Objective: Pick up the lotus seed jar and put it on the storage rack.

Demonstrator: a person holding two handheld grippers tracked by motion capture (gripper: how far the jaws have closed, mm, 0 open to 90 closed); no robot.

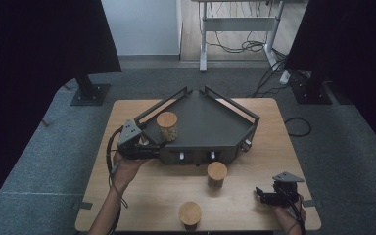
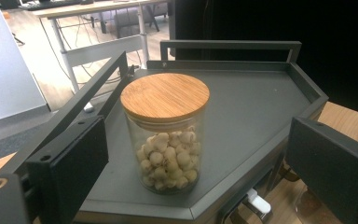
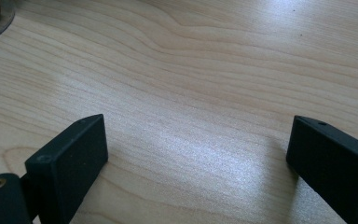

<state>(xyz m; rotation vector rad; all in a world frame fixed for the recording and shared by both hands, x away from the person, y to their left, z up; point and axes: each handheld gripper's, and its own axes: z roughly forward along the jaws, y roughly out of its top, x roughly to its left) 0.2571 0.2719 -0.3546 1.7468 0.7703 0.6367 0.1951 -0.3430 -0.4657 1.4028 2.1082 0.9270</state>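
A glass jar (image 1: pixel 167 126) with a bamboo lid, partly filled with pale nuts, stands upright at the left corner of a dark grey tray (image 1: pixel 210 122). My left gripper (image 1: pixel 152 145) is at the tray's front left edge, pointing at the jar. In the left gripper view the jar (image 2: pixel 165 130) stands between and just beyond the two jaws of that gripper (image 2: pixel 196 144), with a gap on each side; the jaws are open. My right gripper (image 1: pixel 262 195) rests low over the table's front right, and the right gripper view shows it (image 3: pixel 196 135) open above bare wood.
Two more bamboo-lidded jars stand on the wooden table (image 1: pixel 254 161): one (image 1: pixel 217 174) just in front of the tray, one (image 1: pixel 190 214) near the front edge. The tray has raised rails (image 2: pixel 228 45) at its back. Black stands and cables lie on the floor beyond.
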